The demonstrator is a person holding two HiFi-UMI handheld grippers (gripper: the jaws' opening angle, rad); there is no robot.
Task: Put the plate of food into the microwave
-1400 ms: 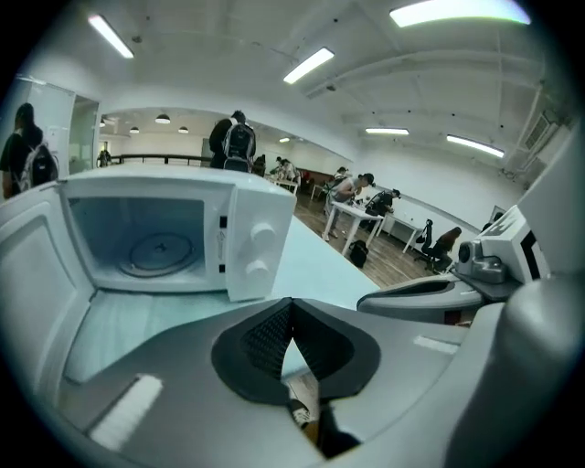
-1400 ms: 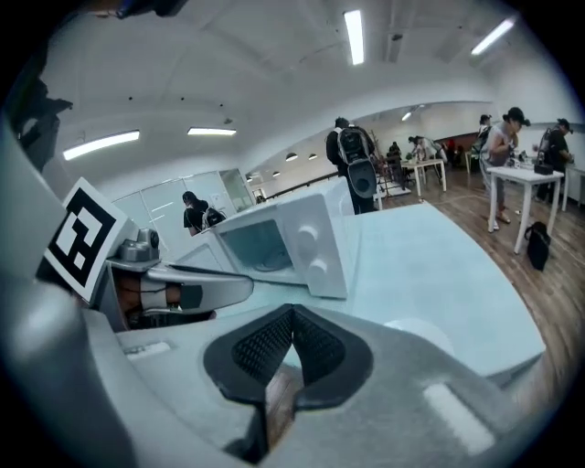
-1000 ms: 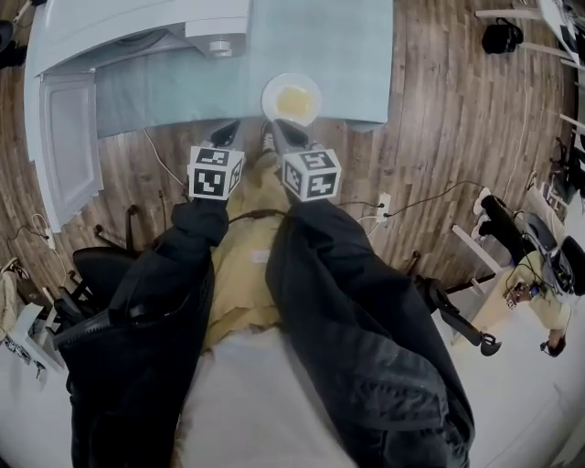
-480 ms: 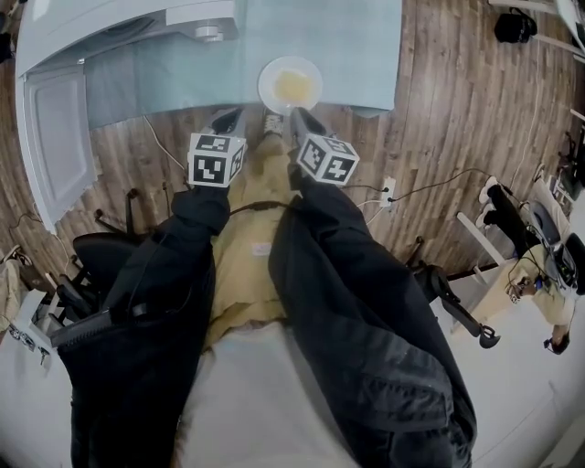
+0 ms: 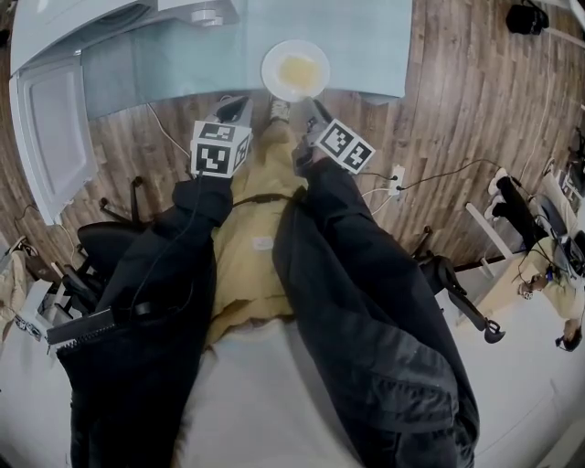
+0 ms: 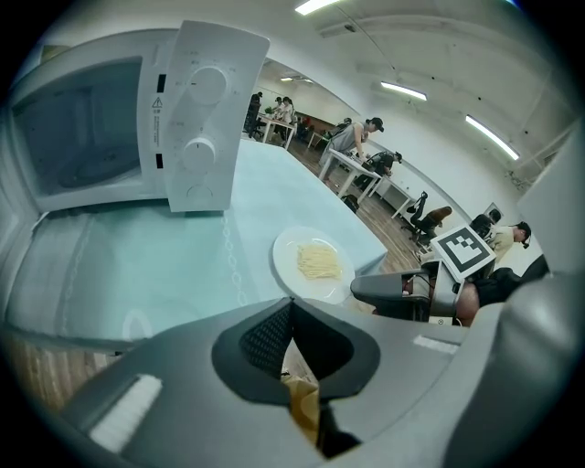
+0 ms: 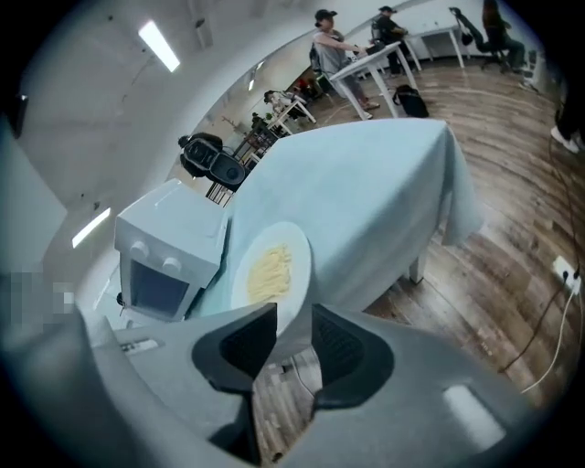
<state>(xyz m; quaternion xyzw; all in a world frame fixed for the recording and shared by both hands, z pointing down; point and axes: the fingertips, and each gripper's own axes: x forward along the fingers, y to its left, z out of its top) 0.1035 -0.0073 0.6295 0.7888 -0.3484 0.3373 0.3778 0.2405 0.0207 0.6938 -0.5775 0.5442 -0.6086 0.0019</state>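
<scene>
A white plate [image 5: 295, 69] with a pile of yellow noodles sits at the near edge of the light-blue table [image 5: 366, 37]. The white microwave [image 5: 119, 18] stands at the table's left, its door [image 5: 46, 137] swung open. My right gripper [image 7: 292, 324] has just been opening. Its jaws are rolled sideways and stand apart, with the plate's [image 7: 270, 270] near rim in line with the gap and the pads not pressing on it. My left gripper [image 6: 291, 309] is shut on nothing, short of the table edge and left of the plate [image 6: 313, 263]. The head view shows both grippers, left [image 5: 236, 106] and right [image 5: 315, 108].
Cables and a wall socket [image 5: 396, 178] lie on the wooden floor under the table's near edge. A black office chair [image 5: 91, 265] stands at my left. Other desks, chairs and people [image 7: 334, 46] are far behind the table.
My right gripper has rolled over, dropped towards the plate's near rim, and its jaws have gone from shut to open. The left gripper has barely shifted.
</scene>
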